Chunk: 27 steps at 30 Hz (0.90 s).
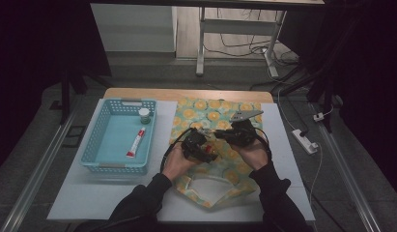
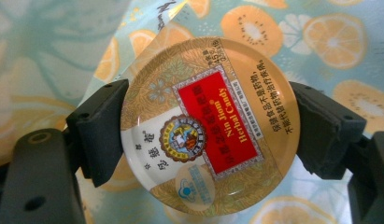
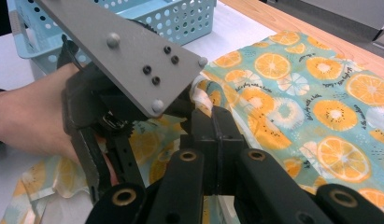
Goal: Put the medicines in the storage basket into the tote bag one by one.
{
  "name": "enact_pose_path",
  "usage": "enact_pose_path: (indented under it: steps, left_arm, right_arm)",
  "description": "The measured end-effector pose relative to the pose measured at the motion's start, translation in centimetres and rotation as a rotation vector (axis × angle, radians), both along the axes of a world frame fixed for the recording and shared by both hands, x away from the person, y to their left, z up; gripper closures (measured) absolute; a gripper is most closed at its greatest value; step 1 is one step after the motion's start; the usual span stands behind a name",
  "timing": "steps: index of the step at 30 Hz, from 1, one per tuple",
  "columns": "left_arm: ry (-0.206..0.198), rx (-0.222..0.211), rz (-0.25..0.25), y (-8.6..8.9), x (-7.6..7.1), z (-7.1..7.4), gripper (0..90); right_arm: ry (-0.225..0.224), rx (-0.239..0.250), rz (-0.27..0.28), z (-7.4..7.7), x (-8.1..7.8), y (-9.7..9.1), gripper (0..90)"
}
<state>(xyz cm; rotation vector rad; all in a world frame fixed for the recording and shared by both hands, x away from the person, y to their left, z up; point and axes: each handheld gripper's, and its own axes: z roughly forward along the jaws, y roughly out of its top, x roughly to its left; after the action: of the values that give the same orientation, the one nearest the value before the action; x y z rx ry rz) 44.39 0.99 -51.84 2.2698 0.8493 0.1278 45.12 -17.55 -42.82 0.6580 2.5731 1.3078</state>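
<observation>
Round candy tin (image 2: 209, 125) pinched at its rim between the left gripper (image 2: 209, 135) pads, lid face-on to that gripper's camera, label text running sideways. Hovering over the citrus-print bag (image 1: 211, 117) mid-table. Left hand (image 1: 174, 162) reaching in from below. Right gripper (image 3: 216, 122) jaws pressed together on a fold of the bag's edge. Blue basket (image 1: 97, 129) off to the left.

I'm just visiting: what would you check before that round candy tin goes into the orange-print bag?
1. Tin gripped on both sides by the left gripper: ok.
2. Right gripper shut on the bag edge: ok.
3. Bag mouth open wide enough: cannot tell.
4. Tin over the bag: ok.
5. Basket with tube and small jar clear of the hands: ok.
</observation>
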Motion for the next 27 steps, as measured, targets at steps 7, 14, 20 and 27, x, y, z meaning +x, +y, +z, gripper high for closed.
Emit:
enact_pose_path:
  steps: [7, 14, 20, 27]
  left_arm:
    - [0.005, 0.001, -0.001, -0.2, 0.0, -0.2, 19.3]
    - [-0.010, -0.023, 0.008, 0.2, -0.3, 1.1, 14.1]
    - [-0.012, -0.030, -0.010, 0.6, -1.3, 2.3, 10.3]
    - [0.003, -0.062, -0.019, 1.0, -2.2, 3.0, 5.1]
  right_arm:
    - [0.004, -0.002, -0.002, -0.1, 0.1, -0.1, 90.0]
    - [0.001, 0.004, -0.002, 0.0, 0.1, -0.2, 90.0]
    - [0.000, 0.005, -0.001, 0.0, 0.1, -0.2, 90.0]
    - [-0.003, 0.003, 0.000, 0.1, 0.0, -0.2, 90.0]
